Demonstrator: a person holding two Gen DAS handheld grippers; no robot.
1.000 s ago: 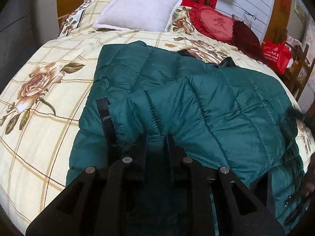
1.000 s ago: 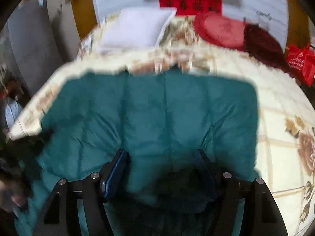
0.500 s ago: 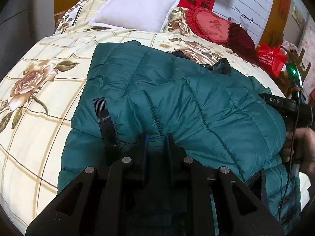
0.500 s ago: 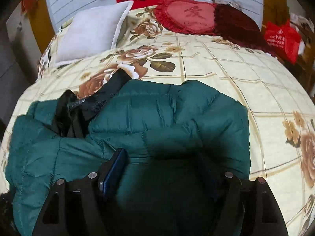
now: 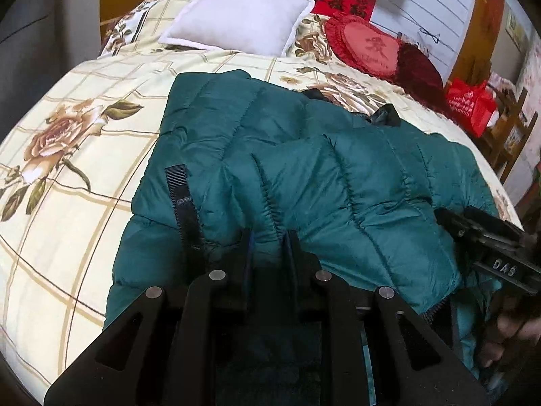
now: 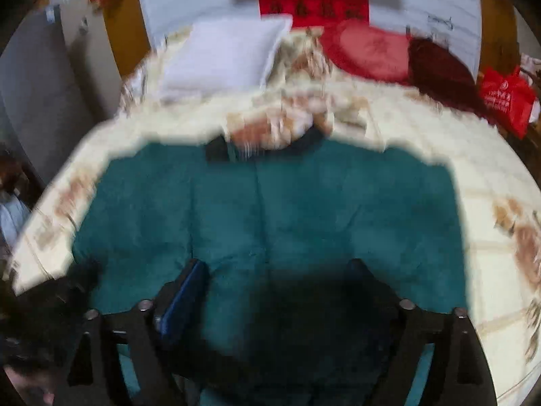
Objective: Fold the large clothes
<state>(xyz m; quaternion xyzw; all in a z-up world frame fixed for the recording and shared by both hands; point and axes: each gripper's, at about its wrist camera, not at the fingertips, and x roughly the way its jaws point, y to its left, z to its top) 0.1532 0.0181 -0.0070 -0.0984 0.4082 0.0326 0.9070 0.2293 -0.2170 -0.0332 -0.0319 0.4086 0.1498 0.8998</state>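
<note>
A dark green quilted down jacket (image 5: pixel 321 176) lies spread on the bed, its black collar lining (image 5: pixel 382 115) at the far side. My left gripper (image 5: pixel 268 237) is shut on a pinched fold of the jacket near its near edge, beside a black strap (image 5: pixel 184 203). The right gripper shows at the right of this view (image 5: pixel 487 240), held by a hand over the jacket's right side. In the blurred right wrist view the jacket (image 6: pixel 270 209) fills the middle and my right gripper (image 6: pixel 274 270) stands wide open above it, empty.
The bed has a cream floral quilt (image 5: pixel 67 155). A white pillow (image 5: pixel 236 13), a red heart cushion (image 5: pixel 365 47) and a dark red cushion (image 5: pixel 419 67) lie at the head. A red bag (image 5: pixel 470 105) and wooden chair (image 5: pixel 507 128) stand at the right.
The right gripper has swung left, its view now squarely over the jacket and blurred by motion. The left gripper keeps its pinch and has barely moved.
</note>
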